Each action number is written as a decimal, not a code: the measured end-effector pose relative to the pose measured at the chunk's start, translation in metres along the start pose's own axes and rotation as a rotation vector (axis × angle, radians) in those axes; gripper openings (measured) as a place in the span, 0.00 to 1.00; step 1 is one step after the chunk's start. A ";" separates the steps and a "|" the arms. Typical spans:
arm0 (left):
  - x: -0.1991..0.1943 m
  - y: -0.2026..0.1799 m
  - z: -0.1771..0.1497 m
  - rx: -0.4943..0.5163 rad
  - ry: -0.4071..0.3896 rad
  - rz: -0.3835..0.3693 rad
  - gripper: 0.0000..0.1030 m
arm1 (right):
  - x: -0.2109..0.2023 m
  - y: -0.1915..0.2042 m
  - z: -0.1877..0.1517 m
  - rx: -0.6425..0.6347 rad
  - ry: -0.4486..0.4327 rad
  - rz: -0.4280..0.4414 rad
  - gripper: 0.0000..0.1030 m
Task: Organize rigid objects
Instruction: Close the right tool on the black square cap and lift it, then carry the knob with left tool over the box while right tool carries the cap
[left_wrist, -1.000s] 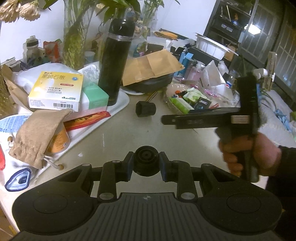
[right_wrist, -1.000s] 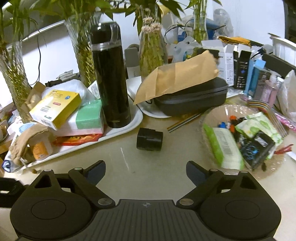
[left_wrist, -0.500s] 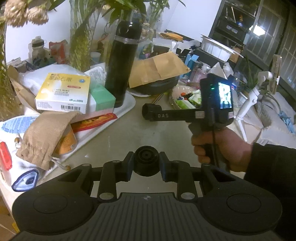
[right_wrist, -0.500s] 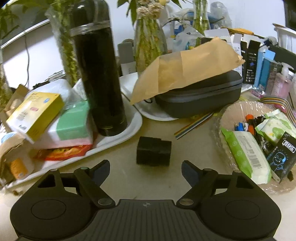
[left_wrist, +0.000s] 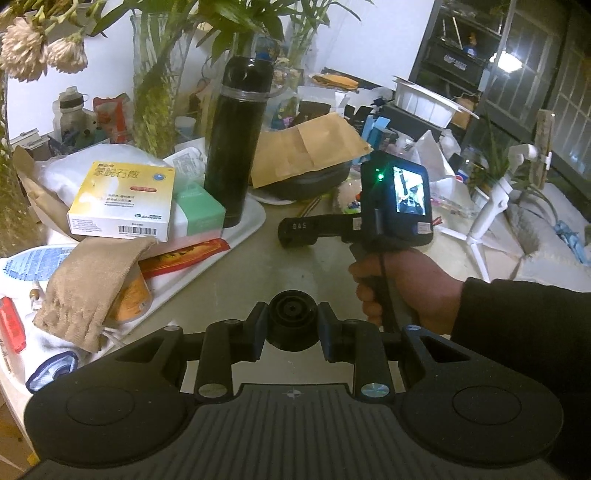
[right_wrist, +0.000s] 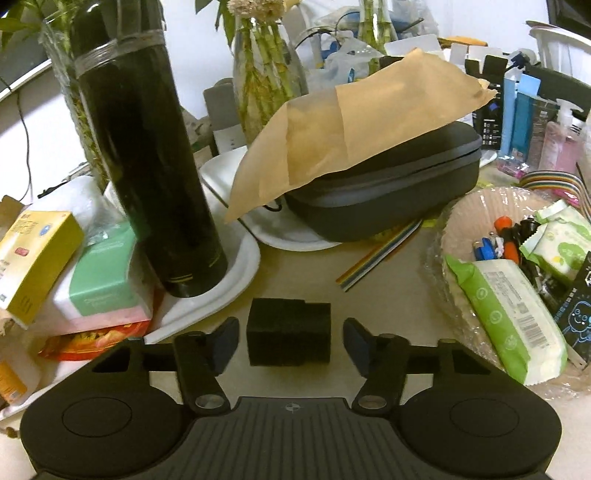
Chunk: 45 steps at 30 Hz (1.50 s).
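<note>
My left gripper is shut on a small round black knob-like object and holds it above the table. My right gripper is open, its fingers on either side of a small black block that lies on the beige table, with a gap on each side. In the left wrist view the right gripper reaches in from the right, held by a hand, and covers the block. A tall black flask stands on the white tray just behind and to the left.
On the tray lie a yellow box, a green box and a tan pouch. A black case under a brown envelope sits behind. A clear bowl of packets is at right. Glass vases stand at the back.
My right gripper has moved forward to the black block, which now lies between its open fingers. The fingers have narrowed a little. The left gripper keeps hold of its knob.
</note>
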<state>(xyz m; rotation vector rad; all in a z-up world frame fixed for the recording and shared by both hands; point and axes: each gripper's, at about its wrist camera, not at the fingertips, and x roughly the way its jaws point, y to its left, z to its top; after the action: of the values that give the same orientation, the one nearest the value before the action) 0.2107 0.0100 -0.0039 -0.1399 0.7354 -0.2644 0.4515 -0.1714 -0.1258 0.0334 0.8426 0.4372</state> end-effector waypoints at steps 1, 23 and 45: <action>0.000 0.000 0.000 -0.001 0.002 -0.001 0.28 | 0.000 -0.001 0.000 0.007 0.001 0.008 0.47; 0.009 0.000 -0.004 -0.017 0.028 0.057 0.28 | -0.121 -0.031 -0.024 -0.049 0.032 -0.004 0.47; -0.044 -0.052 -0.015 0.132 0.003 -0.005 0.28 | -0.281 -0.040 -0.087 0.034 0.004 0.035 0.47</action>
<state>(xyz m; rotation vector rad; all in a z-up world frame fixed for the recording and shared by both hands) 0.1594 -0.0272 0.0247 -0.0162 0.7182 -0.3166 0.2390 -0.3288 0.0089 0.0788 0.8545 0.4554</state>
